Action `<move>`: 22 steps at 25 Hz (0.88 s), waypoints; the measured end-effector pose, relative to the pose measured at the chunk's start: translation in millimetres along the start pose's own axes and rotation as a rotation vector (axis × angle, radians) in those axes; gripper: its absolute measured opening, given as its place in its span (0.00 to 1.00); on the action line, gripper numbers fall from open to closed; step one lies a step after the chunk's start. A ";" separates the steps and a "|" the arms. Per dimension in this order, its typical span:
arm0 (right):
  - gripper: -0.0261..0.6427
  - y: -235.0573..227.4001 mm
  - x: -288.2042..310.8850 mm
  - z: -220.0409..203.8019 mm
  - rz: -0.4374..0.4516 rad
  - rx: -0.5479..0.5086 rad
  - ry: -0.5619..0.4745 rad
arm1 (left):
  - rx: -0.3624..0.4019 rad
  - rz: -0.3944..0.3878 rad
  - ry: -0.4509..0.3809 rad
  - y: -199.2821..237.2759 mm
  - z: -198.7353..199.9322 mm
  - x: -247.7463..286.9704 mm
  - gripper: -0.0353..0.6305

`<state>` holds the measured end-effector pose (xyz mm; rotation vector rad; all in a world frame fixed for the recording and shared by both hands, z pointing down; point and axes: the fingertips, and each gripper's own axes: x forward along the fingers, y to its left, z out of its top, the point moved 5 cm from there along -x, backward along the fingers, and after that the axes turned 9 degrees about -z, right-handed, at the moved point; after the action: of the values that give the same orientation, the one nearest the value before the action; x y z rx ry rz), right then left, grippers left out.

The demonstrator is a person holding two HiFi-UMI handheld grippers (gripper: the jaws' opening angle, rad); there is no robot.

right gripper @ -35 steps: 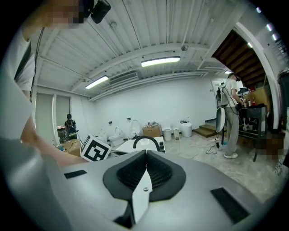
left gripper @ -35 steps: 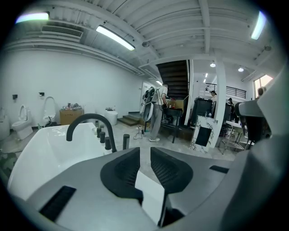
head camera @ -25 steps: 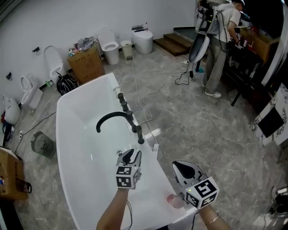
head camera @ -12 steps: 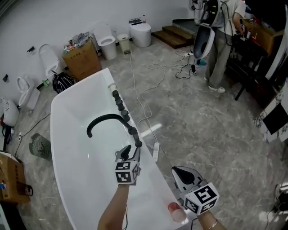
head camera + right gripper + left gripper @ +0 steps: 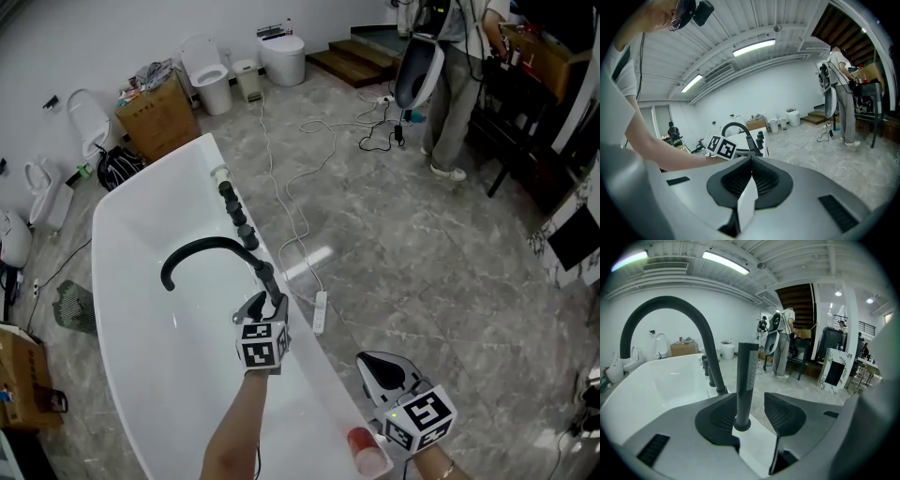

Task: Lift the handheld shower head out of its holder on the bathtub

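The handheld shower head (image 5: 278, 302) is a dark upright wand standing in its holder on the white bathtub's (image 5: 122, 234) near rim. In the left gripper view the wand (image 5: 746, 376) rises between the jaws of my left gripper (image 5: 751, 405), which are opening; a gap shows beside the right pad and nothing presses on it. From above, the left gripper (image 5: 266, 306) sits right at the wand. My right gripper (image 5: 371, 362) hangs lower right over the tub's edge, its jaws shut and empty (image 5: 751, 161).
A black arched faucet spout (image 5: 202, 246) and several black knobs (image 5: 232, 204) line the rim behind the wand. A red cup (image 5: 365, 451) sits by my right gripper. A power strip (image 5: 319, 312) and cables lie on the floor. A person (image 5: 459, 84) stands far right.
My left gripper has slid forward along the rim and down until the wand stands between its jaws, which have widened. The right gripper has dropped lower, staying shut.
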<state>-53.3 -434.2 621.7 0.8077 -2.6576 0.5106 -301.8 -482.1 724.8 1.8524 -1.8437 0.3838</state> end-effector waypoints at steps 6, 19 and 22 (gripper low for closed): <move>0.05 -16.4 8.1 -15.2 -0.006 0.004 0.029 | 0.012 0.008 0.026 8.2 -5.3 35.2 0.35; 0.05 -29.8 -3.8 -20.0 -0.039 0.080 0.031 | 0.019 0.076 0.075 11.8 -5.0 55.2 0.27; 0.05 -26.3 -11.0 -17.9 -0.038 0.067 0.037 | 0.032 0.073 0.092 8.2 -2.5 51.4 0.27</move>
<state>-25.9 -441.9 639.7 0.8572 -2.5987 0.6023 -307.3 -524.1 755.1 1.7615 -1.8569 0.5175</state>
